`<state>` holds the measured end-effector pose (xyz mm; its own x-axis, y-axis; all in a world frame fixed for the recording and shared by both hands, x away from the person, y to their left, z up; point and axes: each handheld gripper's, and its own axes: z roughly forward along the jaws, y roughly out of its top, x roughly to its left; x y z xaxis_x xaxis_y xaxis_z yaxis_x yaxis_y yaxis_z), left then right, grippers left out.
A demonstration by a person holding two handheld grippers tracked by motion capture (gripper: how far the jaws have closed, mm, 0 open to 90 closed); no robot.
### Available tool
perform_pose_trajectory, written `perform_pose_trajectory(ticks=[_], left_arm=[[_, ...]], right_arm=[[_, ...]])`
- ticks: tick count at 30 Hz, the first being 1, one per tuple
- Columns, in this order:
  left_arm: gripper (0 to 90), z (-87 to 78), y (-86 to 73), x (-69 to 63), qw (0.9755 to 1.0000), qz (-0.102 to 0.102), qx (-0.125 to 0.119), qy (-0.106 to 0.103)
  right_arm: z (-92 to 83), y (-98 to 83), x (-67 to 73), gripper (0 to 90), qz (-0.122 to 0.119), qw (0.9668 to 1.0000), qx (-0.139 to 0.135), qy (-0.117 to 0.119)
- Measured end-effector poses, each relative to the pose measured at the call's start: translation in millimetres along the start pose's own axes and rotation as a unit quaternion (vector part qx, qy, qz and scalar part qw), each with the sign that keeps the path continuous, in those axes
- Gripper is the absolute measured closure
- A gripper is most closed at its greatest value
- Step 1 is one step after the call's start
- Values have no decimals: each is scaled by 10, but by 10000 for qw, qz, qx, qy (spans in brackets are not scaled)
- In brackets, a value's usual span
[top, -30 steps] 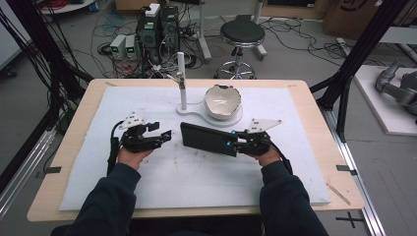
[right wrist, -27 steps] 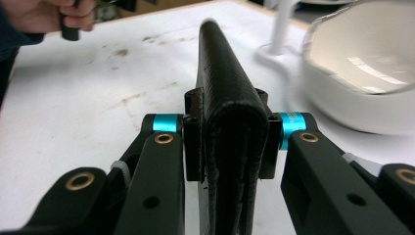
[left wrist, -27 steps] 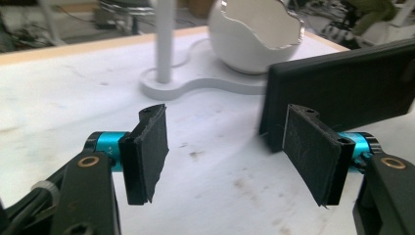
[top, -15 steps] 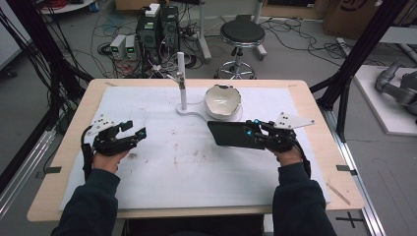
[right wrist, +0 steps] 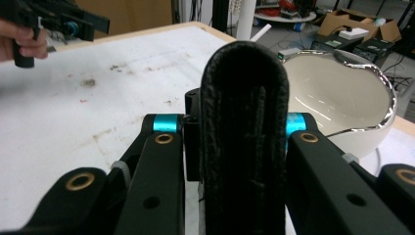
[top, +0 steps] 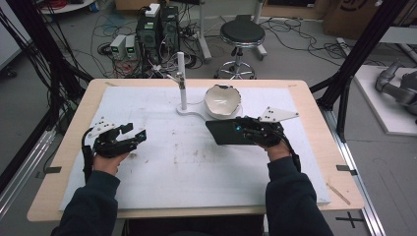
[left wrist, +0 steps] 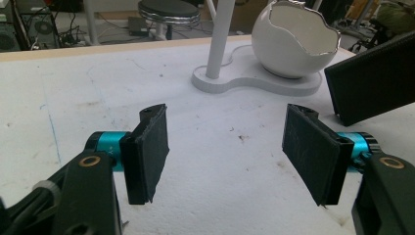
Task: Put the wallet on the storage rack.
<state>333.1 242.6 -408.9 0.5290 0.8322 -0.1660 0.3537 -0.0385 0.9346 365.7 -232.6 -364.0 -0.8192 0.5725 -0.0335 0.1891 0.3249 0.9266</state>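
The right gripper (top: 242, 129) pinches a flat black case (top: 223, 132) by one end, its jaws pressed against both faces; in the right gripper view the case (right wrist: 243, 132) stands on edge between them. In the high view the case juts out level from the gripper, just in front of the bowl (top: 223, 101) and apart from it. The bowl is white, egg-shaped with a jagged rim, and sits on a white stand (top: 189, 111) whose upright post (top: 181, 78) rises just left of the bowl.

The left gripper (top: 133, 135) is spread wide with nothing between its pads (left wrist: 149, 152), hovering low over the white mat (top: 162, 167), well to the left of the bowl. In its own view the bowl (left wrist: 295, 41) and the case (left wrist: 377, 78) lie ahead to the right.

The mat, marked with brown smudges, covers most of the worktop (top: 339, 147).
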Motion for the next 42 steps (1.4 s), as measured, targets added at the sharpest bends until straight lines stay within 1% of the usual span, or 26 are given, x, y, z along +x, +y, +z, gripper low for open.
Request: perform_pose_trajectory(ticks=[1, 2, 3, 7, 10, 12, 15, 16, 19, 22, 23, 25, 28, 29, 31, 36, 37, 39, 41, 42], left_arm=[[338, -3, 1, 0, 10000, -9, -24, 7], [339, -6, 3, 1, 10000, 1, -21, -8], [339, -9, 4, 1, 10000, 2, -29, -24], [341, -6, 7, 6, 10000, 14, -59, -57], [342, -8, 9, 16, 9999, 4, -70, -78], [344, -12, 8, 28, 9999, -6, -73, -85], [348, -19, 7, 41, 9999, -34, -89, -97], [349, -19, 7, 43, 9999, -44, -99, -106], [354, -14, 8, 53, 9998, -47, -115, -123], [354, -8, 0, 64, 9998, -75, -124, -128], [355, -10, -2, 67, 9998, -82, -115, -131], [355, -13, -4, 75, 9998, -80, -116, -154], [355, -16, -6, 81, 9998, -92, -120, -149], [355, -16, -6, 84, 9998, -95, -119, -144], [355, -14, -7, 83, 9998, -103, -120, -150], [357, -10, -10, 84, 9997, -141, -119, -152], [357, -11, -11, 89, 9997, -133, -119, -162], [357, -12, -14, 93, 9997, -145, -114, -155], [357, -16, -17, 99, 9997, -140, -105, -156], [357, -17, -18, 100, 9997, -134, -105, -159]], right_arm=[[-6, 38, 1, 724, -59, 10000, 34, -26], [-22, 95, -2, 724, -153, 9999, 25, -41], [-36, 136, -2, 724, -187, 9998, -4, -53], [-140, 420, -11, 724, -453, 9988, -134, -146], [-207, 621, -39, 724, -672, 9972, -169, -273], [-231, 758, -92, 724, -849, 9953, -153, -447], [-213, 895, -198, 724, -998, 9926, -141, -676], [-189, 931, -230, 725, -1034, 9920, -99, -725], [-73, 1019, -312, 725, -1265, 9879, 135, -888], [79, 1063, -366, 725, -1501, 9832, 440, -943], [143, 1066, -385, 725, -1615, 9808, 536, -948], [225, 1056, -406, 725, -1689, 9790, 659, -930], [360, 1009, -443, 724, -1734, 9772, 849, -884], [405, 993, -454, 725, -1785, 9757, 918, -877], [500, 957, -479, 724, -1813, 9736, 1077, -873], [752, 872, -498, 721, -1707, 9736, 1306, -766], [798, 851, -493, 720, -1633, 9749, 1337, -714], [833, 848, -487, 716, -1560, 9772, 1227, -760], [820, 850, -485, 701, -1437, 9807, 1113, -725], [806, 850, -479, 674, -1389, 9824, 1051, -678]])
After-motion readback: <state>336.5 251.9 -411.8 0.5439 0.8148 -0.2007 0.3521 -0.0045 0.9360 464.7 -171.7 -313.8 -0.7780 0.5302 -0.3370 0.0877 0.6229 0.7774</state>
